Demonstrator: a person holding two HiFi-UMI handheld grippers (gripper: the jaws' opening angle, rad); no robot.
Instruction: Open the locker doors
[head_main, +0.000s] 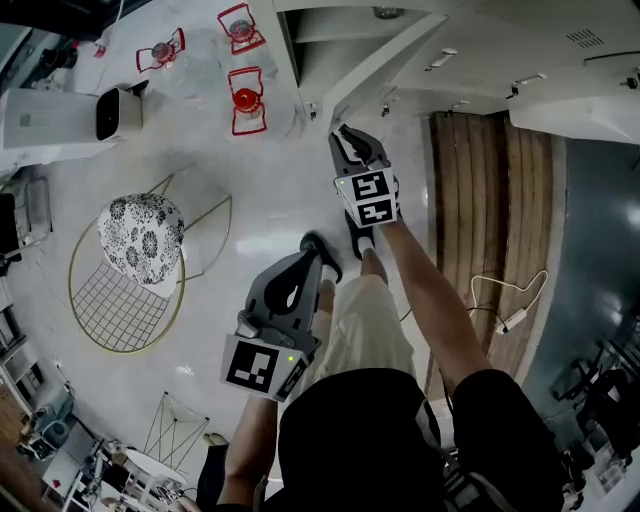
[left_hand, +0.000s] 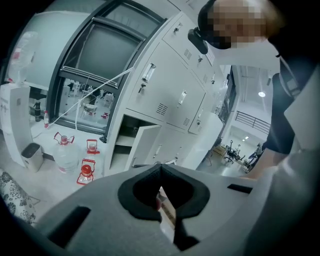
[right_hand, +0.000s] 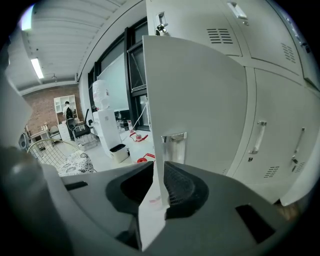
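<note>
The pads (right_hand: 184, 189) of the right gripper (right_hand: 159, 172) are dark and rubbery, and one is ribbed with fine grooves. They are closed tight on the thin free edge of a locker door (right_hand: 200, 100), which runs between them as a pale strip. The gripper body is moulded in matte grey plastic, with rounded hollows behind the pads. The locker door is a smooth, flat sheet of off-white metal, swung out from the lockers (right_hand: 280, 125). A shiny recessed handle plate (right_hand: 174, 142) is set into it just above the jaws. Slotted vents (right_hand: 220, 35) and slim bar handles are seen on the neighbouring shut doors.

On the left gripper (left_hand: 160, 170) the same dark pads are brought together at their tips, and nothing is held between them. Beyond it, a lower compartment (left_hand: 125, 137) is shown open, with a shelf inside.

From the head view, the right gripper is reached forward to the door, which is seen edge-on as a narrow white strip. The left gripper is held back beside the person's leg, well apart from the lockers. A marker cube (head_main: 368, 197) with black-and-white squares is carried on each gripper. The floor (head_main: 260, 190) is pale and glossy. On it, off to the left, a round wire chair (head_main: 125, 300) with a floral cushion (head_main: 140, 240) and clear water bottles (head_main: 245, 100) with red handles are seen.
</note>
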